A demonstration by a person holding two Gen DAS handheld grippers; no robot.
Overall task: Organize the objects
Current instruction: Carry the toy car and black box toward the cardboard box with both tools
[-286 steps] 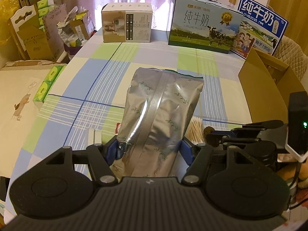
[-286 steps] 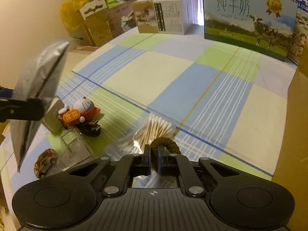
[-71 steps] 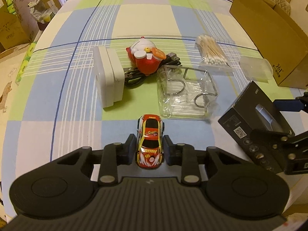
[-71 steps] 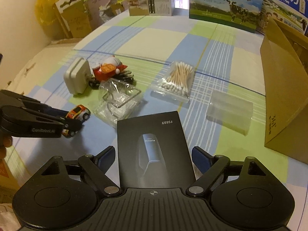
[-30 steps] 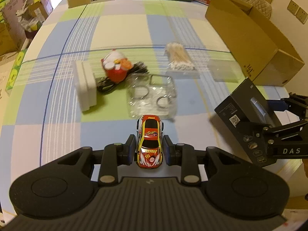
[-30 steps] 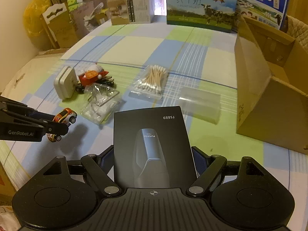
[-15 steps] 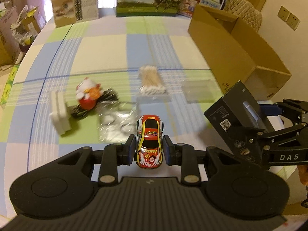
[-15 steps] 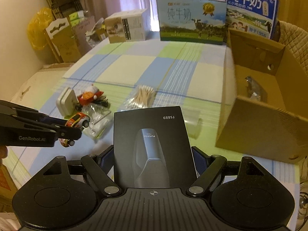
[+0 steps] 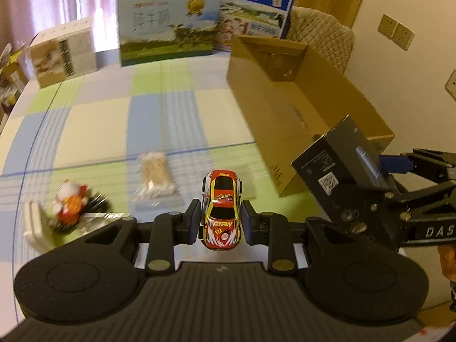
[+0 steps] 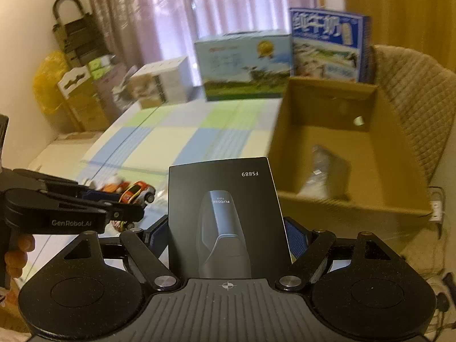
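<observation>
Left gripper (image 9: 221,216) was closed on the toy car (image 9: 221,205) — pads against both flanks, nose pointing away from the camera, car lifted clear of the checked tablecloth (image 9: 114,131). In the right wrist view the same car (image 10: 136,191) showed at the tip of the left gripper, beside the black box.

Right gripper (image 10: 226,235) pinched the black box (image 10: 225,216), printed "FS889", blue pads pressed on its two long edges, box tilted upward. From the left wrist view that box (image 9: 339,159) hung in the air near the front corner of the open cardboard carton (image 9: 285,105), not touching it.

Carton stood on the right side of the table — a silvery pouch (image 10: 322,171) lay inside on its floor, blurred.

On the cloth: packet of cotton swabs (image 9: 155,176), a red-and-white figurine (image 9: 69,203) on dark cables, a white block (image 9: 35,225) just beside it. All blurred.

Far edge: two milk cartons (image 9: 168,37) and a pale box (image 9: 64,52).
</observation>
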